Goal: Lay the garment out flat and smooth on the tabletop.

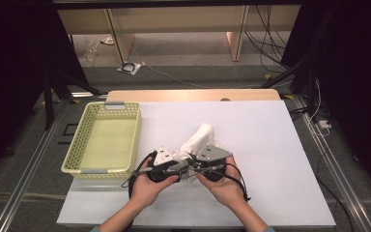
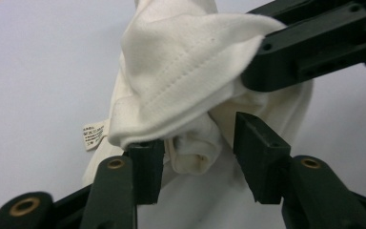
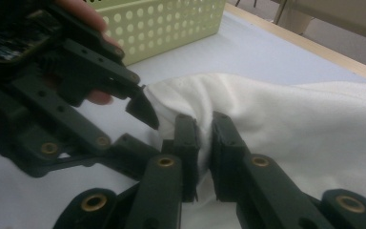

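Observation:
A crumpled white cloth (image 1: 200,136) lies near the middle of the white table (image 1: 270,145). Both hands hold their grippers against its near end. In the right gripper view my right gripper (image 3: 205,125) is shut on a fold of the cloth (image 3: 290,119). My left gripper (image 2: 195,138) stands open around a small bunch of the cloth (image 2: 190,62), whose stitched hem drapes onto one pad. A small printed label (image 2: 94,135) hangs from the cloth. The right gripper's fingers (image 2: 305,47) pinch the cloth just beyond. In the high view the left gripper (image 1: 186,166) and right gripper (image 1: 195,162) meet tip to tip.
A pale green perforated basket (image 1: 84,135) stands on the table's left side, close to the left hand; its wall (image 3: 171,24) rises behind the left gripper. The table's wooden far edge (image 1: 193,94) lies beyond. Cables trail on the floor past it.

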A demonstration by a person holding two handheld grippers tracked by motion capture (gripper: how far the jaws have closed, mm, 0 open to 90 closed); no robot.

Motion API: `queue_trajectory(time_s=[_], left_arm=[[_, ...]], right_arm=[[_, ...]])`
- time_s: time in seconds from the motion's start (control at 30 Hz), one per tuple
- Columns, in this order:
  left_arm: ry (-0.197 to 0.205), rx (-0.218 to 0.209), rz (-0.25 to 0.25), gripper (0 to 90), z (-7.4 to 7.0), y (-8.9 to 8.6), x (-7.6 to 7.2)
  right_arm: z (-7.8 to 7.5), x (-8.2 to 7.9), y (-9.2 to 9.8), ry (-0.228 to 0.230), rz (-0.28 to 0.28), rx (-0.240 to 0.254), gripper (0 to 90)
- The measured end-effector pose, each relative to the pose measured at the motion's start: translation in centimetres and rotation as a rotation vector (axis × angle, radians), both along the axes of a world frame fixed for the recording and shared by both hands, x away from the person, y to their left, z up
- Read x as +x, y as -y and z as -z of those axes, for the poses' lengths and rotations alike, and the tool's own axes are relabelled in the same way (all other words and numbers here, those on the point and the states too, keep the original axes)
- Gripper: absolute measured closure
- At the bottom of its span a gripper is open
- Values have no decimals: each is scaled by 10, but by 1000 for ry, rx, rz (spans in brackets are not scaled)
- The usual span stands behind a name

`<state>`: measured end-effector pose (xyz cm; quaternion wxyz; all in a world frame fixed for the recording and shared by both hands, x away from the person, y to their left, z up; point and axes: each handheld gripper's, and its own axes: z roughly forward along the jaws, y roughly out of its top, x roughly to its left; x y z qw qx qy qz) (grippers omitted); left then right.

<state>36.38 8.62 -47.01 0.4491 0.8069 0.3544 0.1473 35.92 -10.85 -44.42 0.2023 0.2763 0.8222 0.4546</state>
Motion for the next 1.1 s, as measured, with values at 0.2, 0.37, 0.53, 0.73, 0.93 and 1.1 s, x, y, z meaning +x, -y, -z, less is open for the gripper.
queue_trajectory(time_s=[0.2, 0.37, 0.53, 0.73, 0.93, 1.1], left_arm=[[40, 9, -3, 736, -1, 7, 1], [63, 41, 6, 801, -1, 9, -2], [54, 67, 17, 806, 2, 10, -5], [56, 83, 17, 808, 3, 7, -5], [55, 90, -2, 809, 1, 0, -3], [53, 78, -42, 811, -1, -9, 2]], right_arm=[[-1, 0, 0, -2, 1, 6, 819], [-8, 0, 5, 19, 16, 7, 826], [-18, 2, 15, 35, 72, 42, 832], [-22, 5, 24, 36, 133, 51, 838], [-25, 7, 34, 11, 201, 47, 841], [-23, 12, 44, -24, 255, 36, 842]])
